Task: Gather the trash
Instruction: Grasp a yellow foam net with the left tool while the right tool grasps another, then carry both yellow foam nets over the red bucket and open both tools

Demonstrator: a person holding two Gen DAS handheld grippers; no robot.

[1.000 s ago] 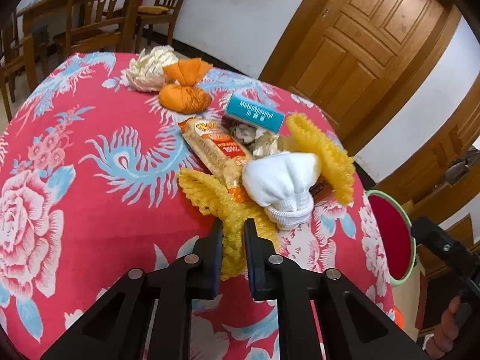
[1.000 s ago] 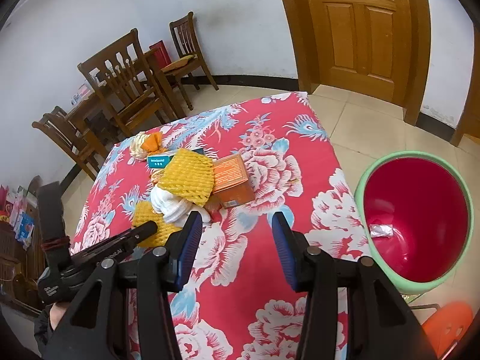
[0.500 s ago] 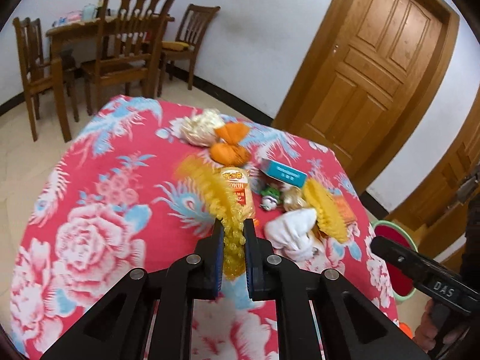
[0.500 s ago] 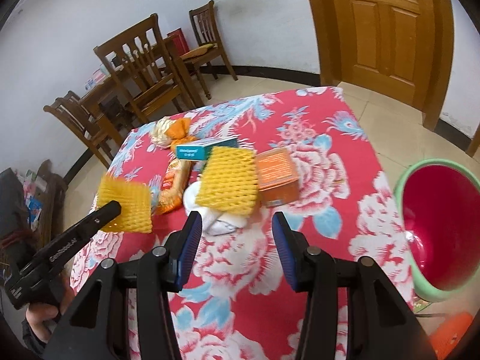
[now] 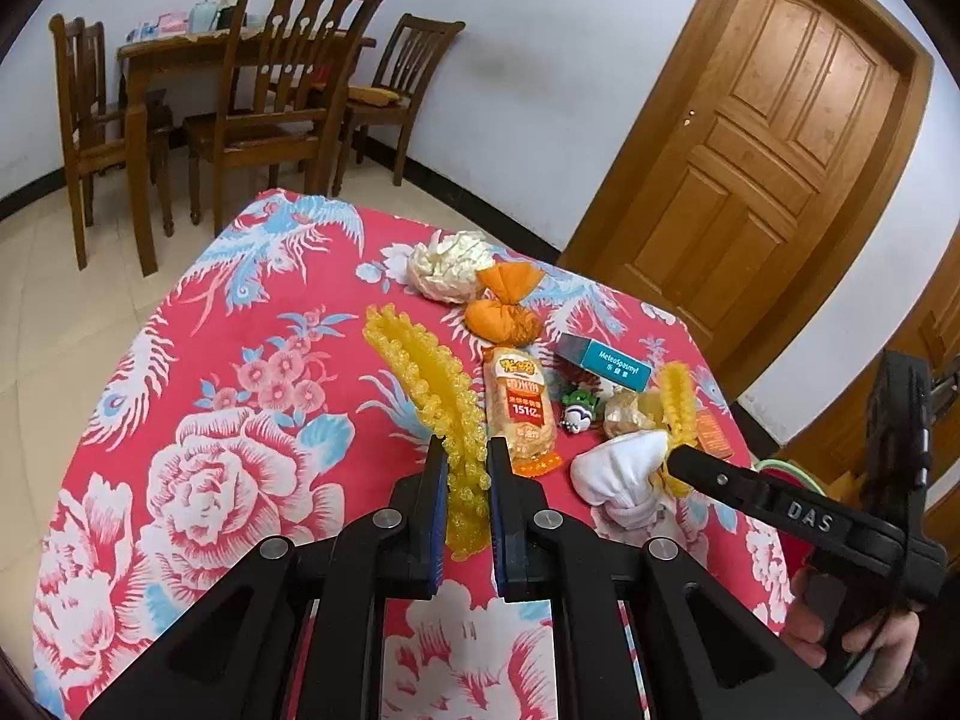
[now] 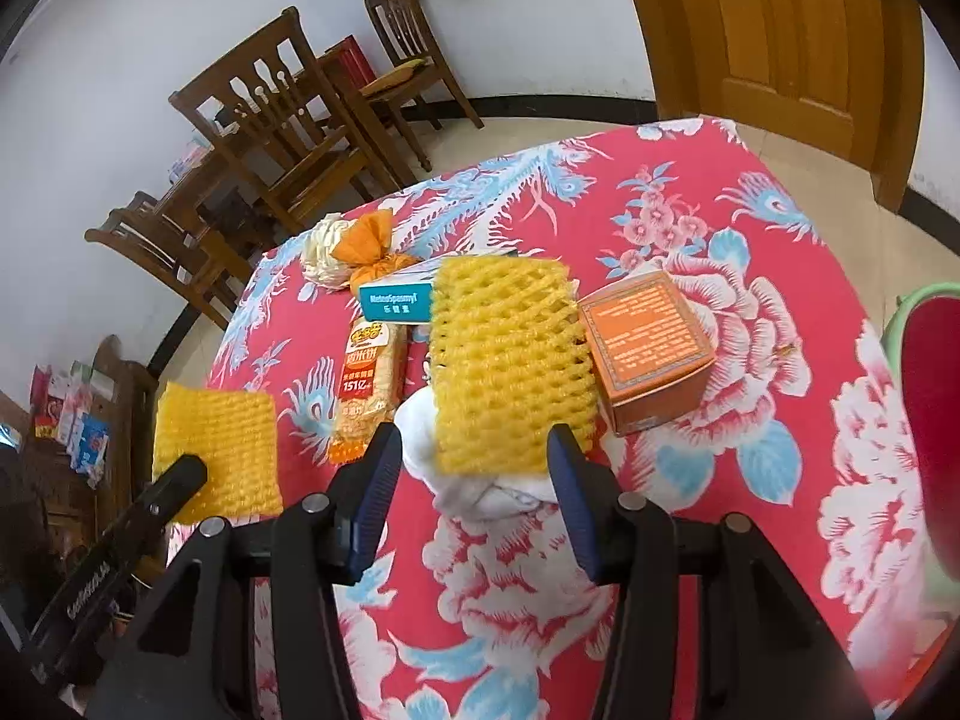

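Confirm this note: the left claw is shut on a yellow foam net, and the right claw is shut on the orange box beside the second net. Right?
Not quite. The left claw is shut on a yellow foam net, but the right claw is open and holds nothing; the orange box sits untouched beside the second net, as the right wrist view shows.

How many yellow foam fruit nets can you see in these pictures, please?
2. One yellow foam net is clamped in the left gripper, lifted off the table. The other net lies on the white bundle, before the open right gripper. More may be hidden.
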